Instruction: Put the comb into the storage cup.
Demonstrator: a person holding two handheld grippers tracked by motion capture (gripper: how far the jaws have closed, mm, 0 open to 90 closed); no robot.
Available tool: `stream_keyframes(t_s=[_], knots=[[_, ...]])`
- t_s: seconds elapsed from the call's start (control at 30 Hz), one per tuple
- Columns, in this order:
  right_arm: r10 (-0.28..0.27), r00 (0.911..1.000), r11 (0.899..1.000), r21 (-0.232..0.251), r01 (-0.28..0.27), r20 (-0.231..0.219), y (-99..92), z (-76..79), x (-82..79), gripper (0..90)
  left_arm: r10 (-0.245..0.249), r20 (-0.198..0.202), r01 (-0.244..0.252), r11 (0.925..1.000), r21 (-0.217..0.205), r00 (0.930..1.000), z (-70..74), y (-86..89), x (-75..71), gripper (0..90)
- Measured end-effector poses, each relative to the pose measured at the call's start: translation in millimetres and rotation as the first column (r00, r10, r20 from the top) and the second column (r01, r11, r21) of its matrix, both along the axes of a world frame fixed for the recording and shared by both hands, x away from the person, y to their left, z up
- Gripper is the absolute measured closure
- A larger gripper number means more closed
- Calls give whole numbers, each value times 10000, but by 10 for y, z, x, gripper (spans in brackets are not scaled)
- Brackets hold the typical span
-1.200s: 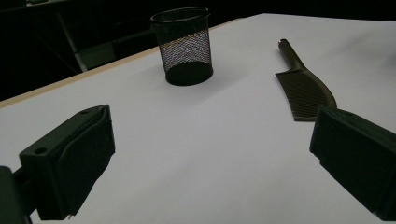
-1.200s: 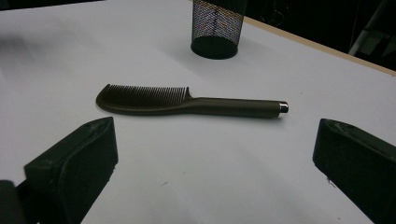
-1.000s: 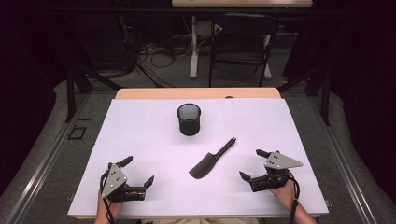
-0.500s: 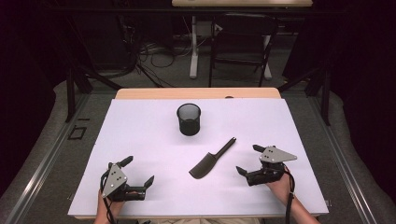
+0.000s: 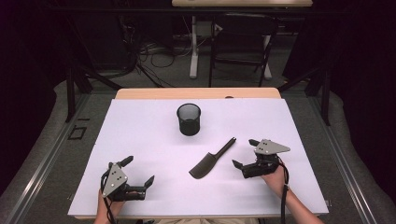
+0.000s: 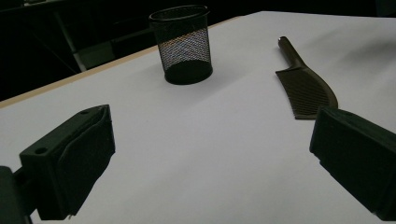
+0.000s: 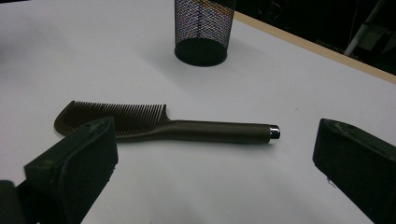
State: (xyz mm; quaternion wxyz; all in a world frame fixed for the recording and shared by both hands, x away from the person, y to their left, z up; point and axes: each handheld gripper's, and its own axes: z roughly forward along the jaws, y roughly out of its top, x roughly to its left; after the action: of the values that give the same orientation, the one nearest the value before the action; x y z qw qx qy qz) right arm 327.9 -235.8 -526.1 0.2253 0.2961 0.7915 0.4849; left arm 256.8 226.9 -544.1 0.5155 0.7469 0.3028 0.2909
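Comb flat on white bench, handle toward mesh cup; right gripper just beside, fingers spread; left gripper apart, fingers spread; best straddling mid-handle squarely, lowering level, closing before lifting.
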Motion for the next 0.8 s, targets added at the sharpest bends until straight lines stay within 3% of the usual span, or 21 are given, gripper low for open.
stream_keyframes(t_s=[0.8], knots=[[-153,9998,9999,37,154,-105,120,1,320,0,35,40,-35,10000,8,10000,2,7,0,2]])
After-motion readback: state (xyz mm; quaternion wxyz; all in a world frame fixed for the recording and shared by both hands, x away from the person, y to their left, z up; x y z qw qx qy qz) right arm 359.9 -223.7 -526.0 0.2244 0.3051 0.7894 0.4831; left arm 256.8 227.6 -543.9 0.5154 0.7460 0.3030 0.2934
